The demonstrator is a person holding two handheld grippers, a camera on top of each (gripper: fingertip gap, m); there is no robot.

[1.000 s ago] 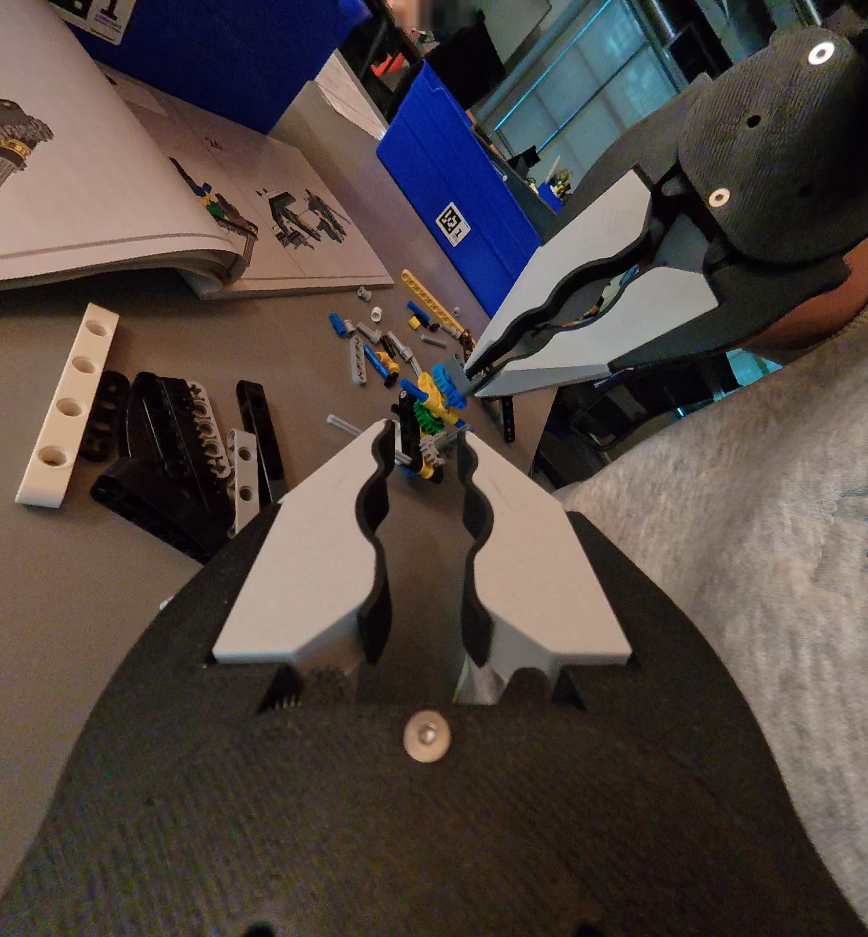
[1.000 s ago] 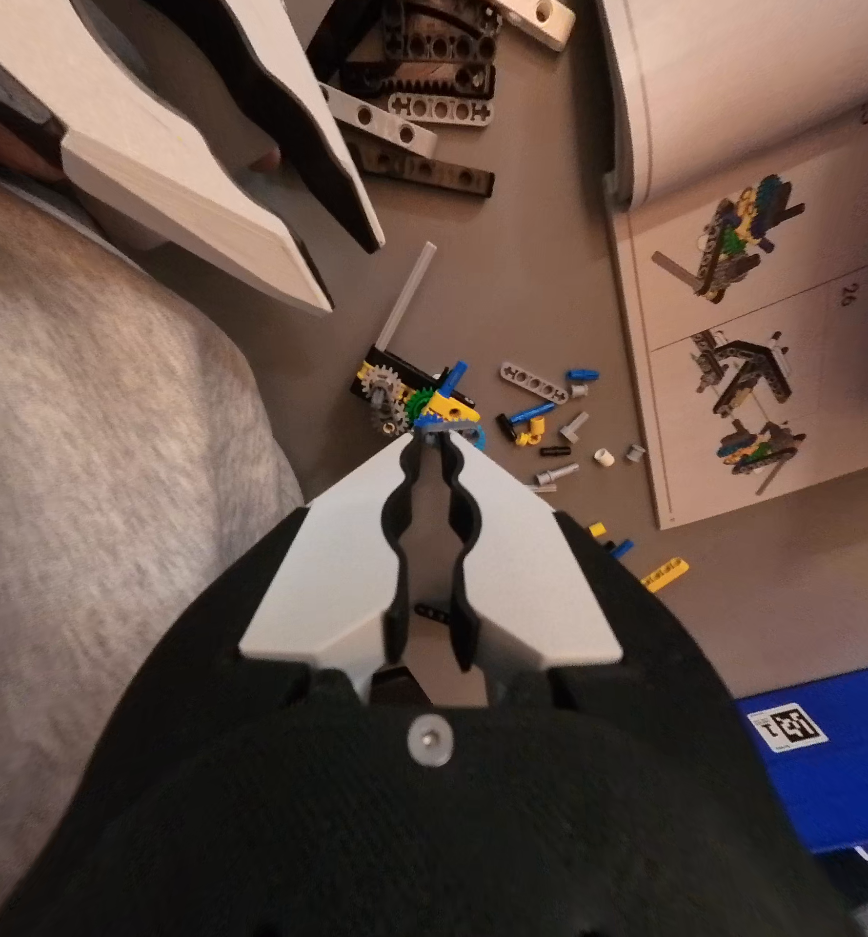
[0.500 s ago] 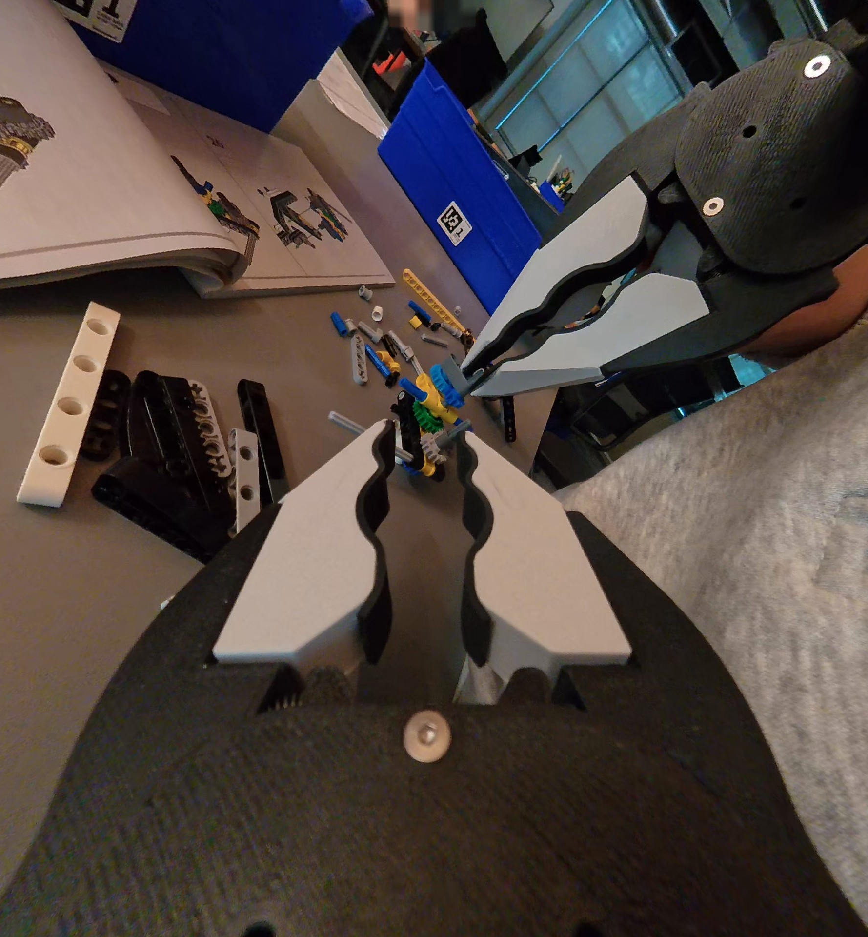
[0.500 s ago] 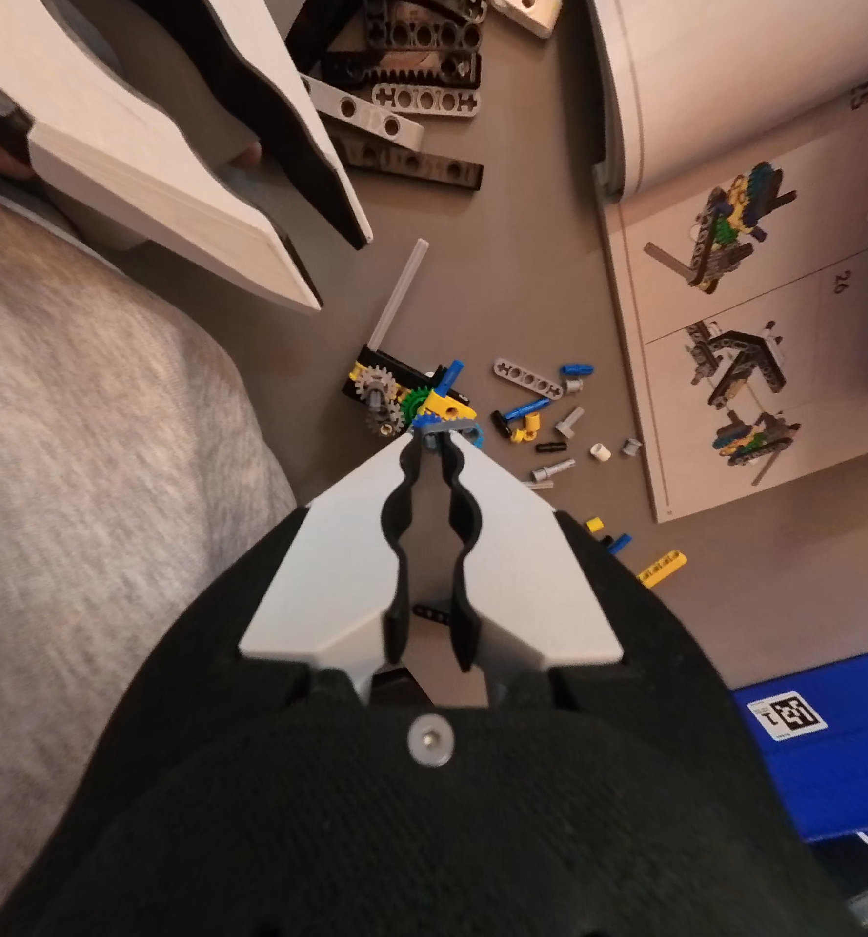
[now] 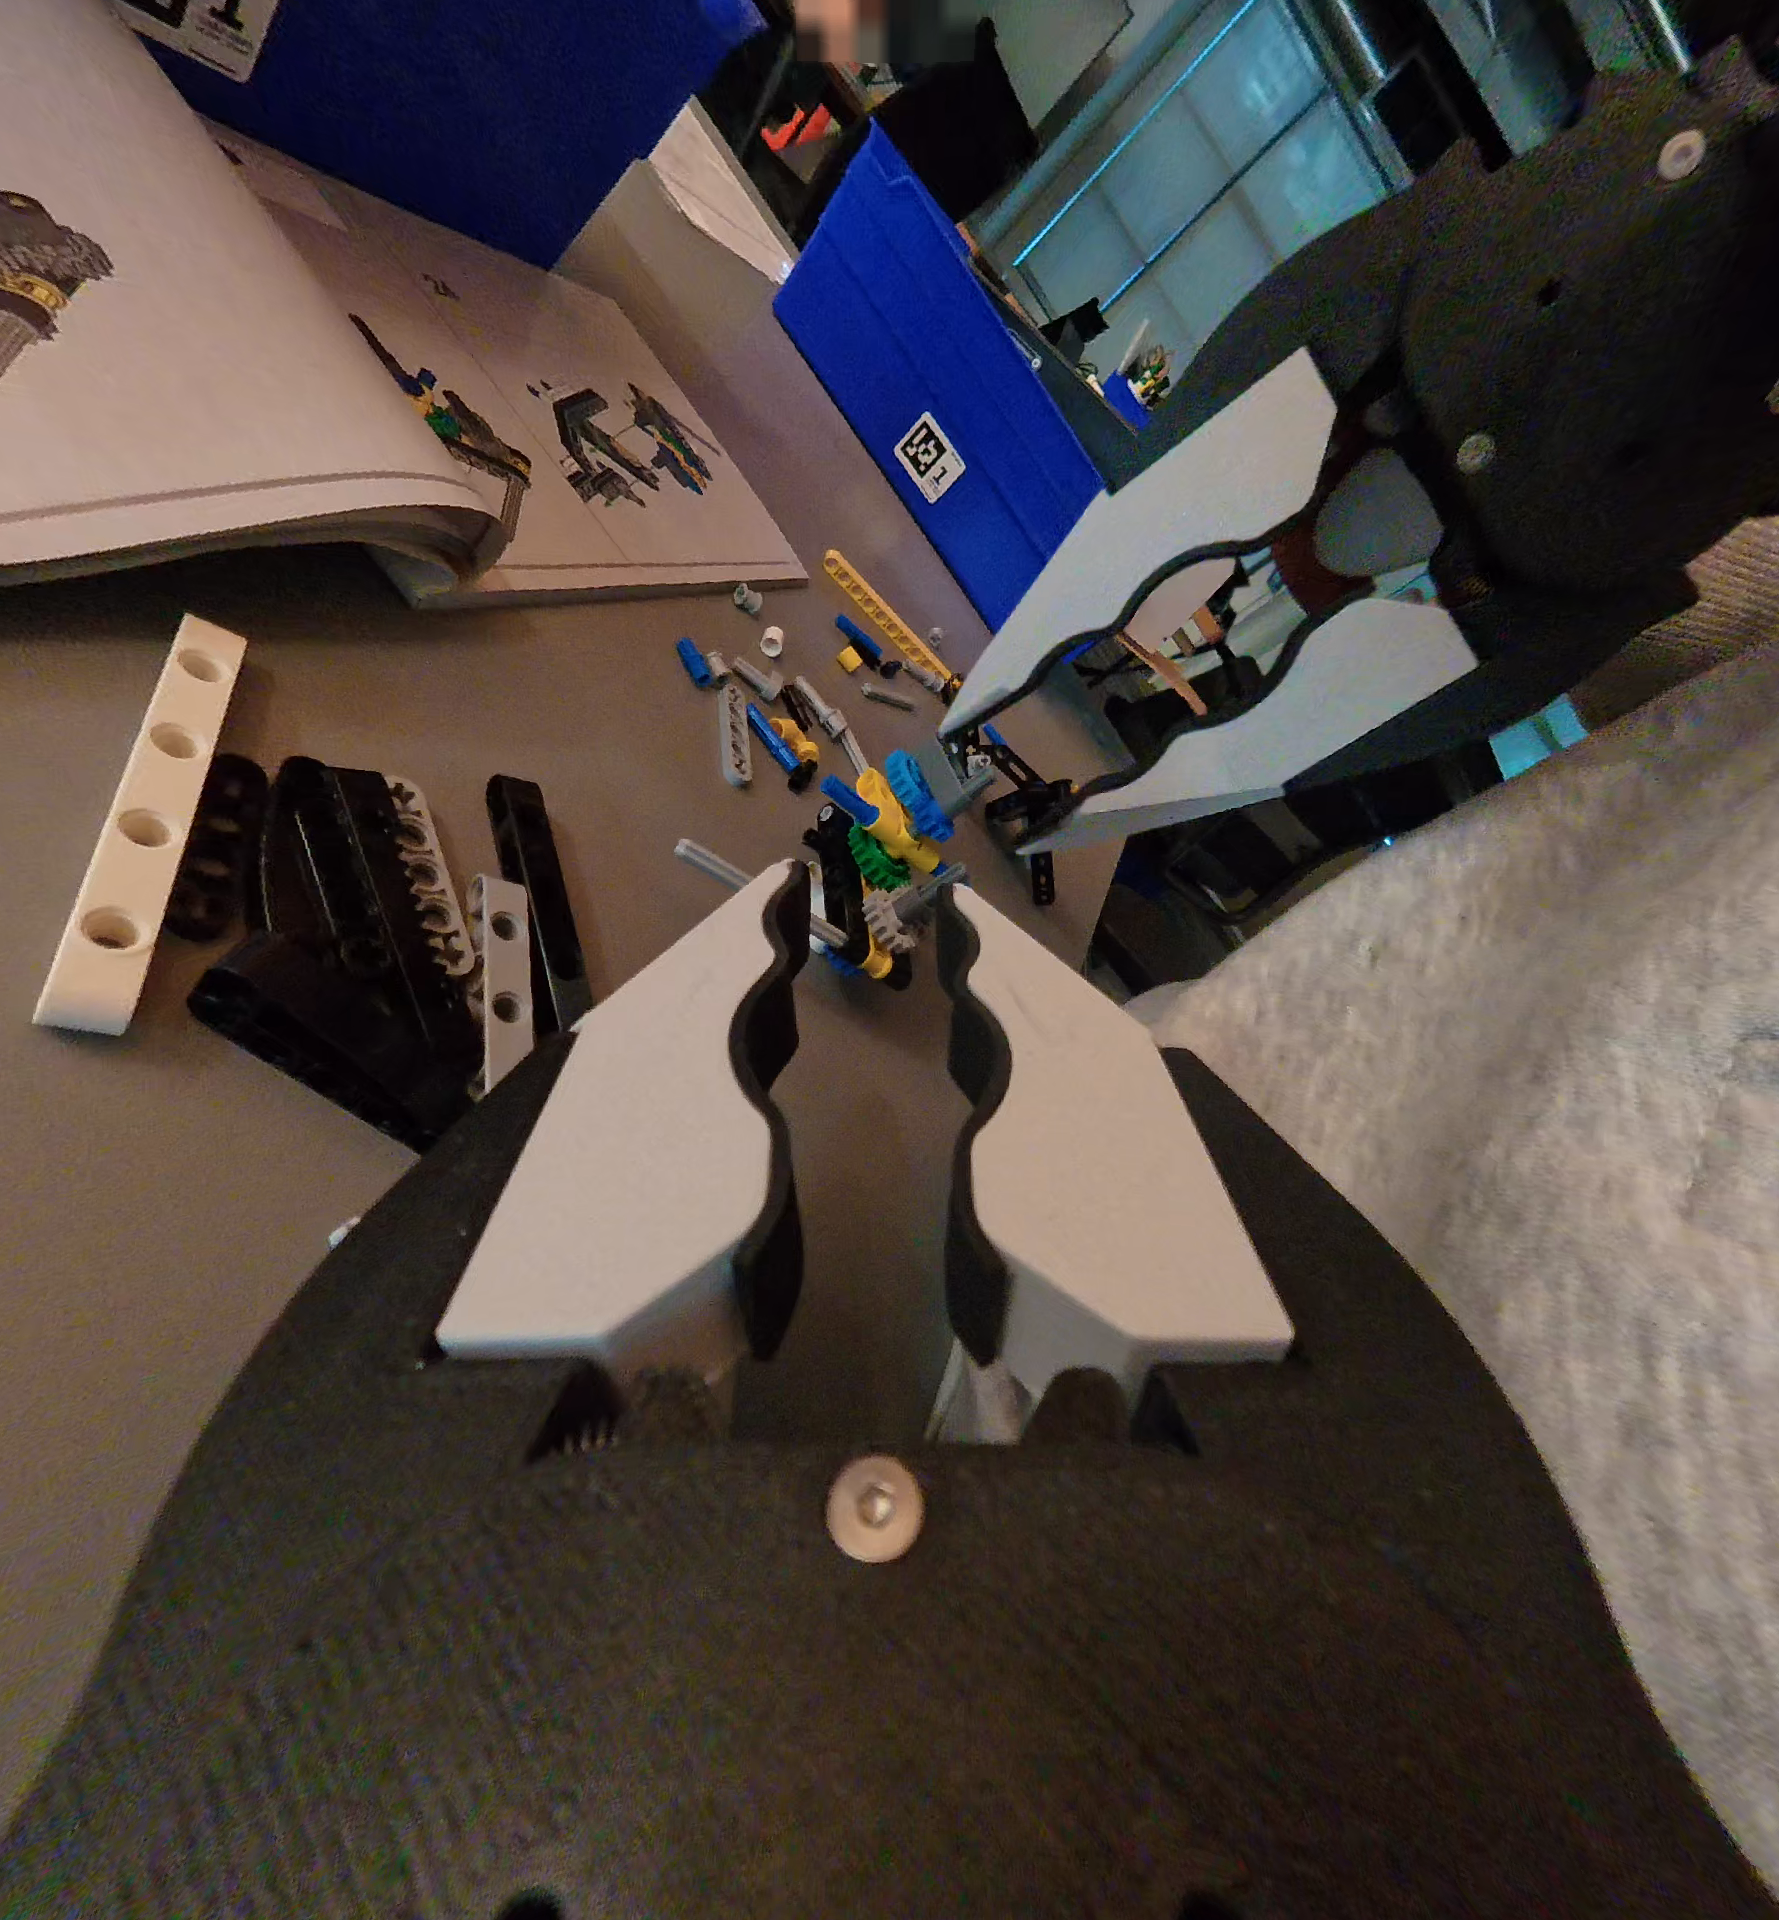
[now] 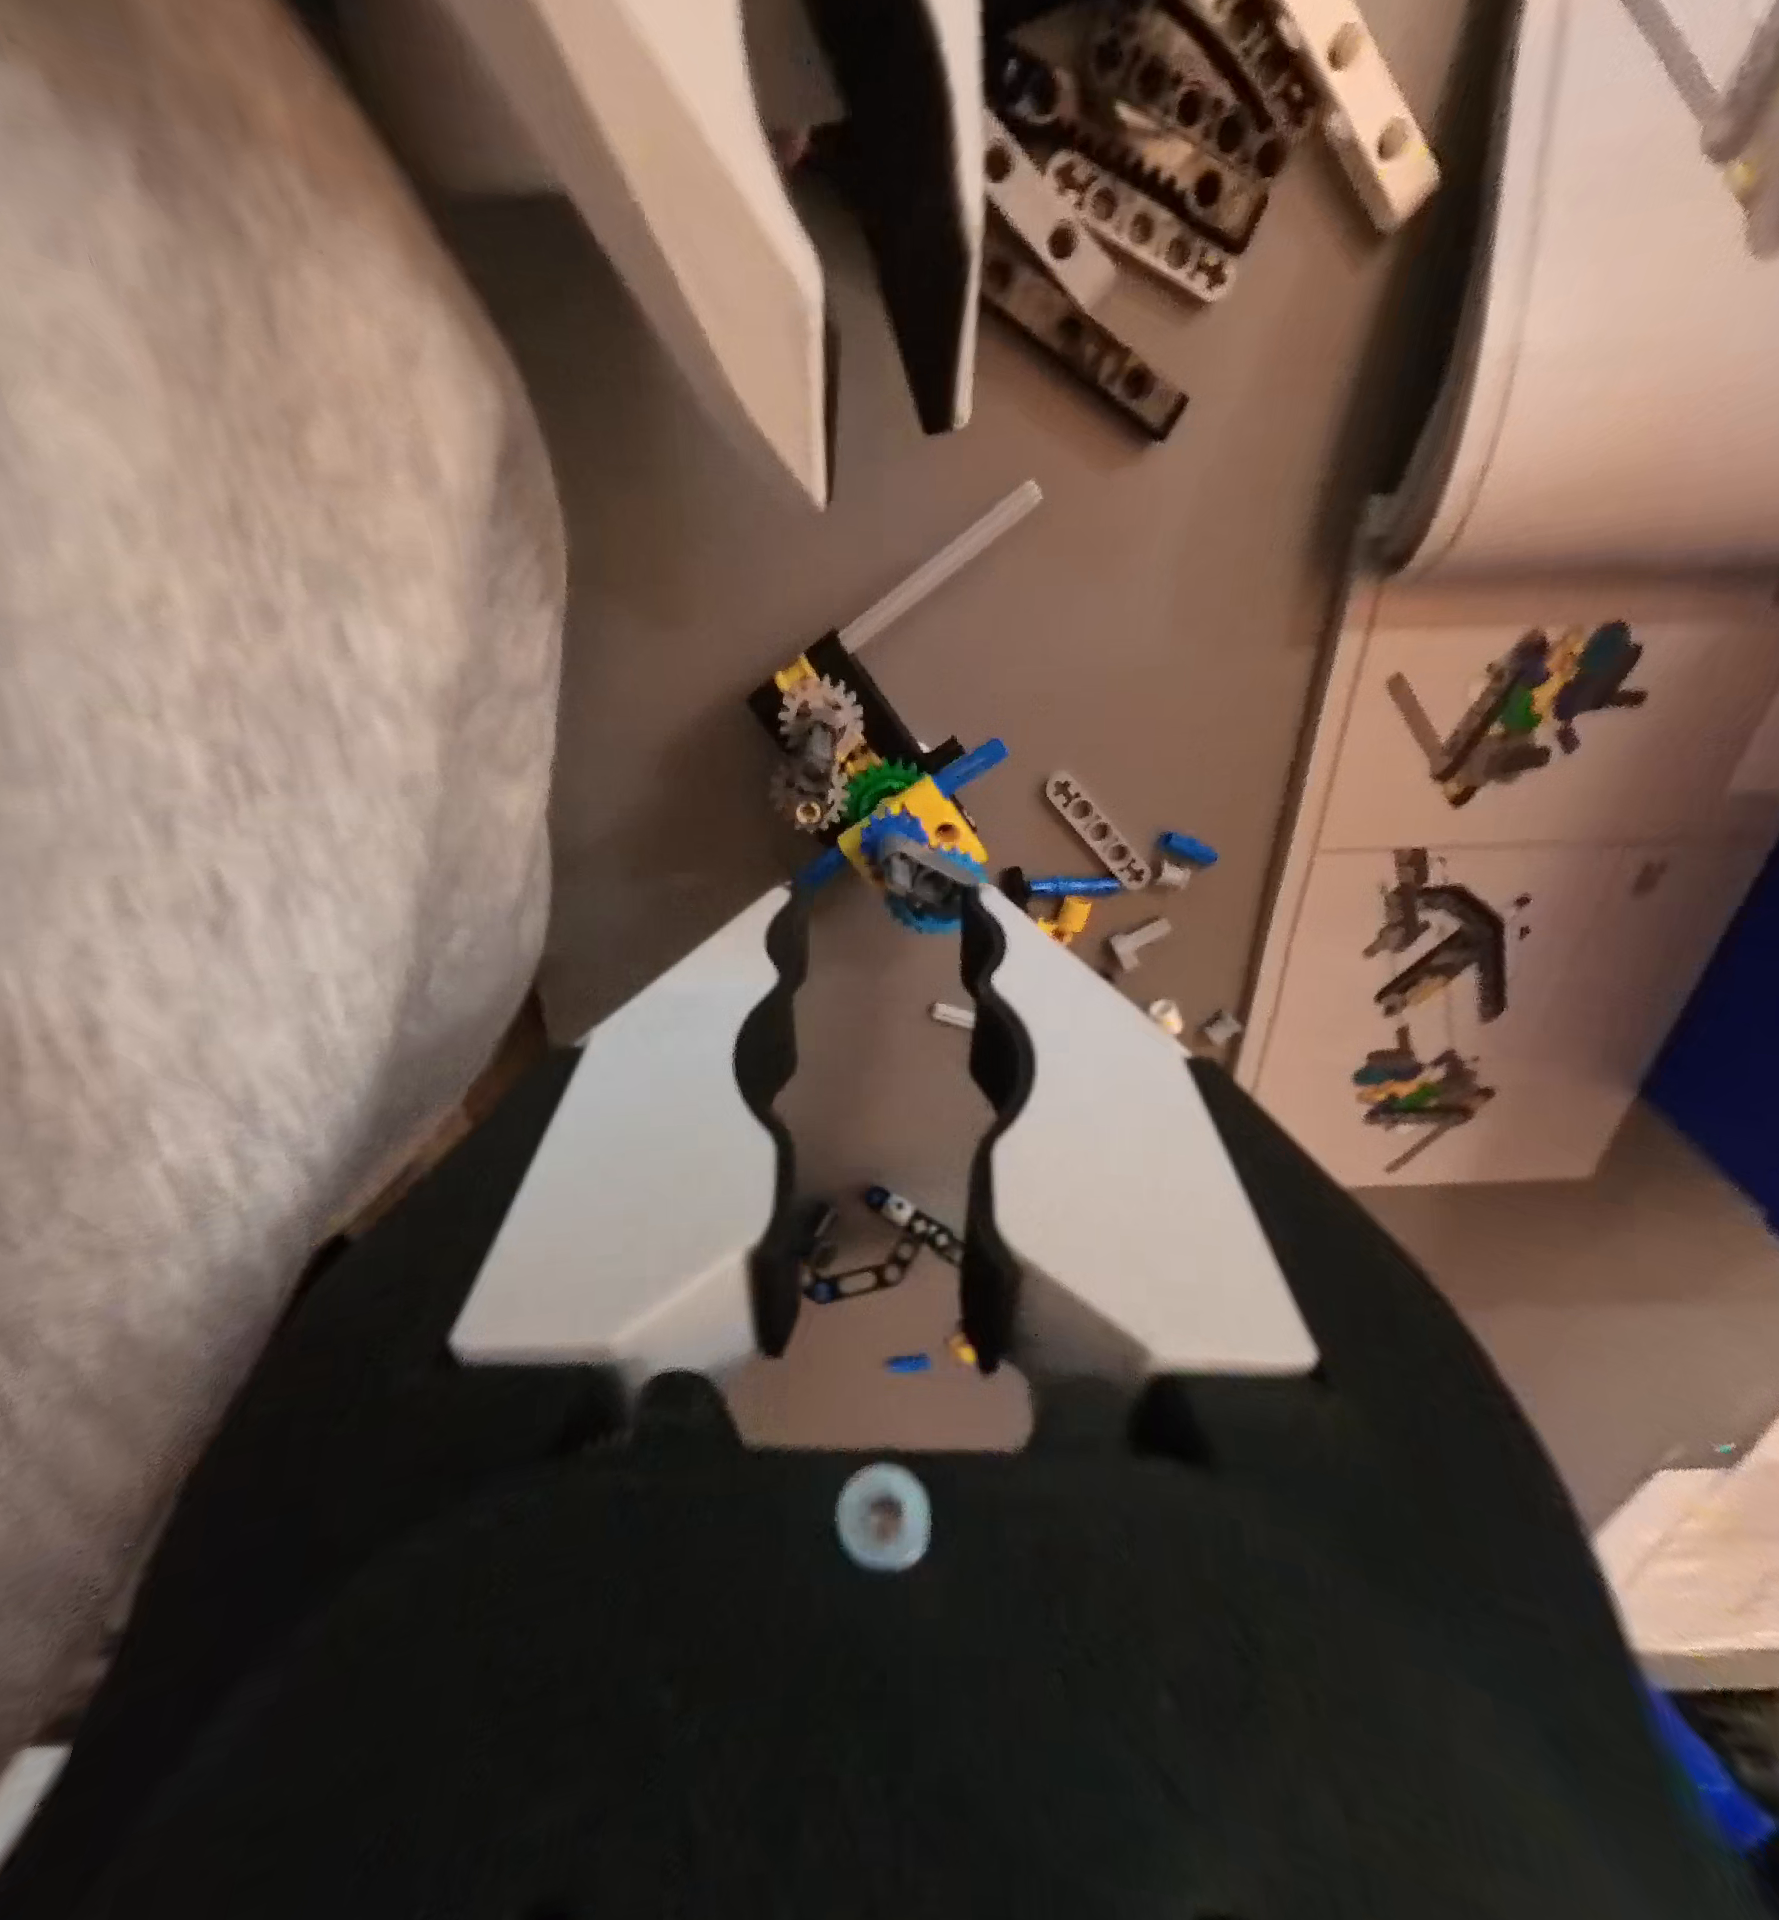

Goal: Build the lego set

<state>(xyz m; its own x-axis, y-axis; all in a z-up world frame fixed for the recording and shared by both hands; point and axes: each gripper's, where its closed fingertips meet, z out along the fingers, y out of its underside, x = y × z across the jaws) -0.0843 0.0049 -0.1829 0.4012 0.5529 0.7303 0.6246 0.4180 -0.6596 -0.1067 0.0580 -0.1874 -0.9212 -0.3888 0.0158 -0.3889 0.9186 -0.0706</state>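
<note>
A small lego assembly [image 5: 880, 831] of yellow, green, blue and black parts with grey gears lies on the grey table [image 5: 85, 1247]. It also shows in the right wrist view [image 6: 864, 779], with a pale axle [image 6: 942, 566] sticking out of it. My left gripper [image 5: 872, 883] is open and empty, its tips just short of the assembly. It hangs at the top of the right wrist view [image 6: 885, 457]. My right gripper [image 6: 883, 894] is open, its tips on either side of a grey piece [image 6: 926, 873] on the assembly's blue gear. It enters the left wrist view [image 5: 989, 790] from the right.
An open instruction booklet [image 5: 241, 416] lies at the far left. Black beams [image 5: 345, 914] and a white beam [image 5: 142, 821] lie beside it. Several small loose pieces [image 5: 781, 707] and a yellow beam [image 5: 885, 613] lie beyond the assembly. Blue bins [image 5: 926, 416] stand behind. A grey sweater [image 5: 1487, 1143] fills the right. The gap from one gripper's tips to the other's is roughly 6 centimetres.
My right gripper was shut on the grey piece at the assembly and has opened and let it go; it has also turned and pulled back a little. The left gripper has hardly moved.
</note>
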